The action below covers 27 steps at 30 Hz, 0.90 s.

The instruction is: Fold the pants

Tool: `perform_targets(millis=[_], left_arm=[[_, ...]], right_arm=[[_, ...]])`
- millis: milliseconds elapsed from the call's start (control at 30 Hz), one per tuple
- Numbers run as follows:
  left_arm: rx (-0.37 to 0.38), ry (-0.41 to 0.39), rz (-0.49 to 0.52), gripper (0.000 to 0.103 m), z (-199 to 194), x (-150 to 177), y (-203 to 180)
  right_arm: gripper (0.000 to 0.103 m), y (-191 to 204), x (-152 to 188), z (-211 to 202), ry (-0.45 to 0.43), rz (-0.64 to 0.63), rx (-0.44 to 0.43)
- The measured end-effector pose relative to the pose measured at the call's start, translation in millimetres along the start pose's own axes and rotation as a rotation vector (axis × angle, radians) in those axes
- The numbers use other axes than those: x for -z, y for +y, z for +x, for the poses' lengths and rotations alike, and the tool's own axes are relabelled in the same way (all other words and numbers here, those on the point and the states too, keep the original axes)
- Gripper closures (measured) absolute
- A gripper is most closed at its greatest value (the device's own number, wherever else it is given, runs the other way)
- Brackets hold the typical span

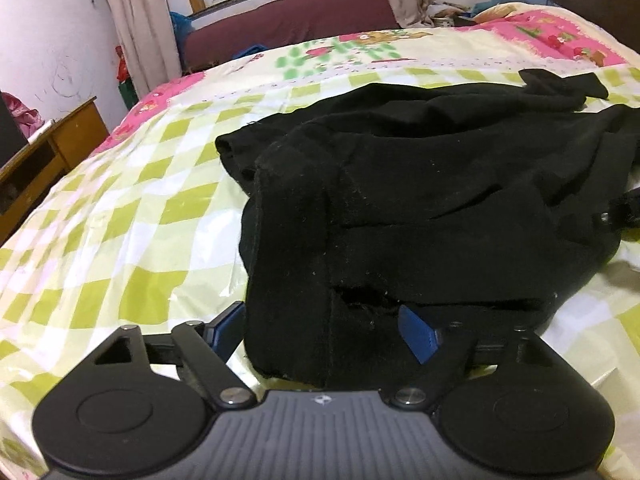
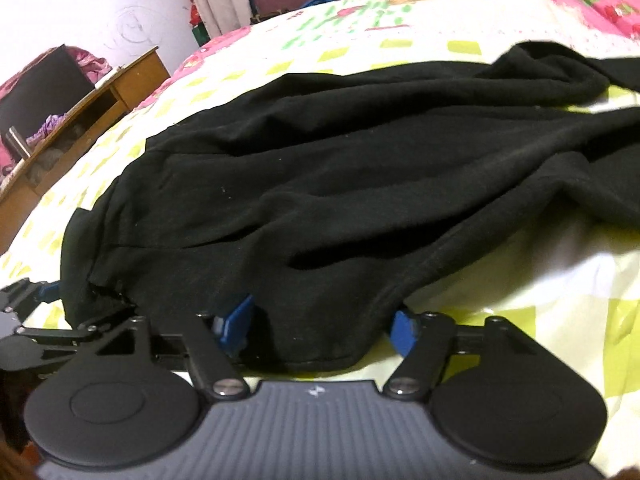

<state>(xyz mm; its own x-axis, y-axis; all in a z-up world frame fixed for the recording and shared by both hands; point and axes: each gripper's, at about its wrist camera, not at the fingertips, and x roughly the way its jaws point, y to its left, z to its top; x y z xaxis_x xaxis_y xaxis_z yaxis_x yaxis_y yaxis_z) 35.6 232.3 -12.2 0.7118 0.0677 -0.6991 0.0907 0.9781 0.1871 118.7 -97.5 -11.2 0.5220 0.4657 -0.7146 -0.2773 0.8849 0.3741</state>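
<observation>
Black pants [image 1: 420,184] lie crumpled on a bed with a green-checked and pink cover [image 1: 120,220]. In the left wrist view my left gripper [image 1: 320,330] stands wide at the near end of the pants, and a thick fold of black cloth fills the space between its blue fingers [image 1: 416,334]. In the right wrist view the pants [image 2: 340,168] spread away from me, and my right gripper [image 2: 320,328] straddles their near hem, a blue fingertip [image 2: 236,322] on each side. Neither pair of pads visibly squeezes the cloth. The left gripper [image 2: 28,316] shows at that view's left edge, by the same end.
A wooden desk [image 1: 48,152] stands left of the bed, with a white wall behind it. A dark red bench [image 1: 288,28], curtains and a window are past the far end. Clutter lies at the far right of the bed [image 1: 460,12].
</observation>
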Motion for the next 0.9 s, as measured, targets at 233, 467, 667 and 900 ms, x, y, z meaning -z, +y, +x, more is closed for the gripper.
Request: perform_targets(millis=[233, 467, 667, 900], left_arm=[[0.068, -0.005, -0.057, 0.041, 0.7, -2.2, 9.5], [0.104, -0.011, -0.126, 0.057, -6.6, -5.9, 26.7], [0.04, -0.002, -0.152, 0.064, -11.7, -1.2, 57.1], [-0.041, 0.049, -0.165, 0.06, -8.6, 10.0, 71.0]], right_arm=[[0.015, 5.4, -3.2, 8.4, 0.021, 0.048, -0.002], [0.078, 11.6, -4.9, -0.7, 0.067, 0.069, 0.002], [0.084, 42.1, 4.6, 3.2, 0.134, 0.023, -0.089], [0.08, 65.5, 12.4, 13.6, 0.187, -0.016, -0.163]])
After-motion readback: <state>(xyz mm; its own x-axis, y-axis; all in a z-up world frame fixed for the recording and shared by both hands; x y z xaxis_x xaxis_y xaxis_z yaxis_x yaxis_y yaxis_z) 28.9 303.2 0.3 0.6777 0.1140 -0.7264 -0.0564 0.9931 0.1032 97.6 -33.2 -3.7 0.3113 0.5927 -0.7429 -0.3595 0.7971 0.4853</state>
